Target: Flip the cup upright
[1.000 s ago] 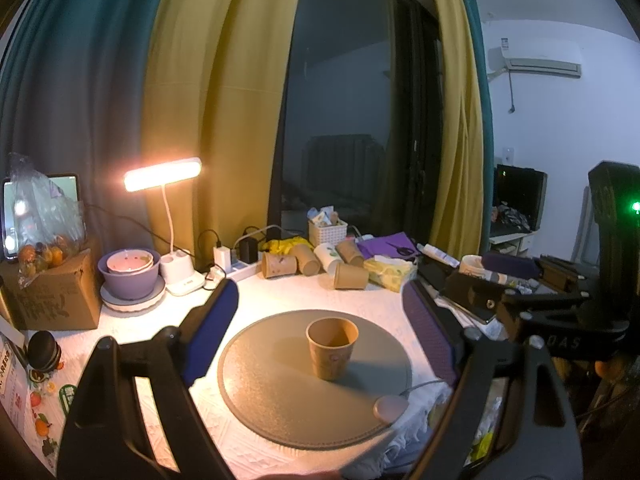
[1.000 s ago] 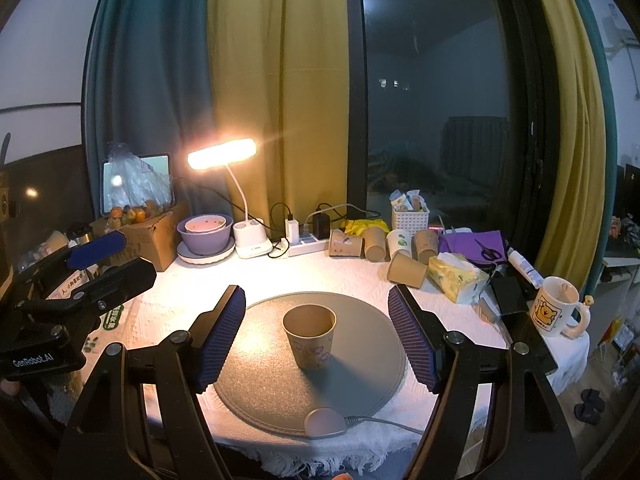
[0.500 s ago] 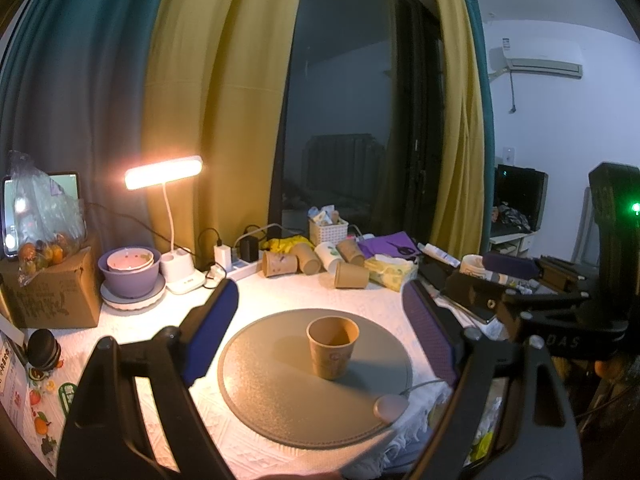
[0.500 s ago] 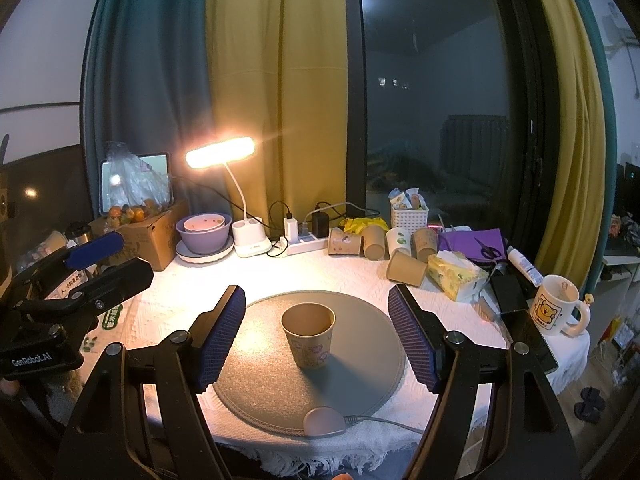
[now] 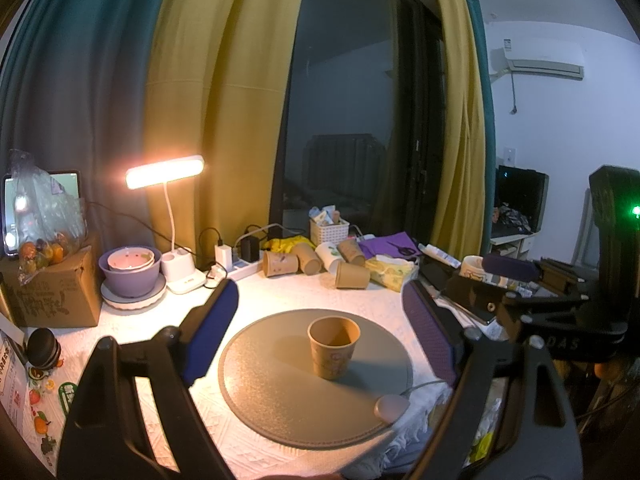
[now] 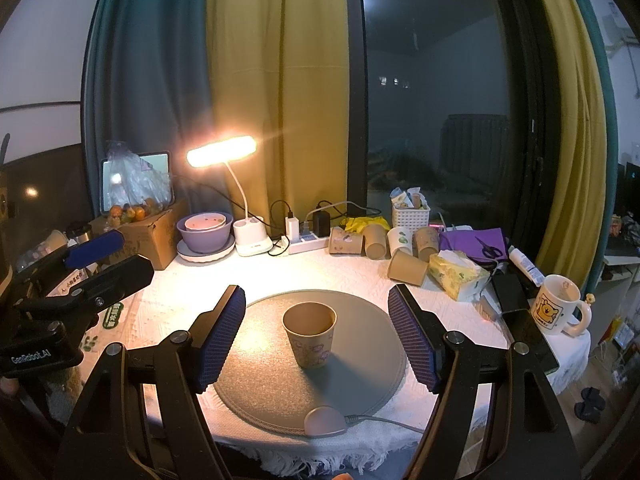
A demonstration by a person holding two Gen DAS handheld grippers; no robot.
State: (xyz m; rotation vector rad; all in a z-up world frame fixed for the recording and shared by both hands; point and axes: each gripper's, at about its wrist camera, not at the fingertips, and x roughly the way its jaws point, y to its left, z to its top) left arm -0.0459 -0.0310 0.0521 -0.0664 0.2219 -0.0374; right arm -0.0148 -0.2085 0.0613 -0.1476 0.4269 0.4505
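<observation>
A brown paper cup [image 5: 333, 347] stands upright, mouth up, on a round grey mat [image 5: 280, 384]; it also shows in the right wrist view [image 6: 309, 334] on the mat [image 6: 260, 376]. My left gripper [image 5: 318, 330] is open and empty, held back from the cup above the table's near edge. My right gripper [image 6: 316, 328] is open and empty, also back from the cup. Each gripper appears in the other's view: the right one [image 5: 508, 276] at the right, the left one [image 6: 94, 250] at the left.
Several paper cups [image 6: 400, 246] lie at the back by a tissue pack [image 6: 456, 274], a white basket [image 6: 411, 216] and a power strip [image 6: 306, 242]. A lit desk lamp [image 6: 221, 151], purple bowl [image 6: 205, 229], cardboard box [image 6: 148, 232] and bear mug [image 6: 554, 310] ring the mat.
</observation>
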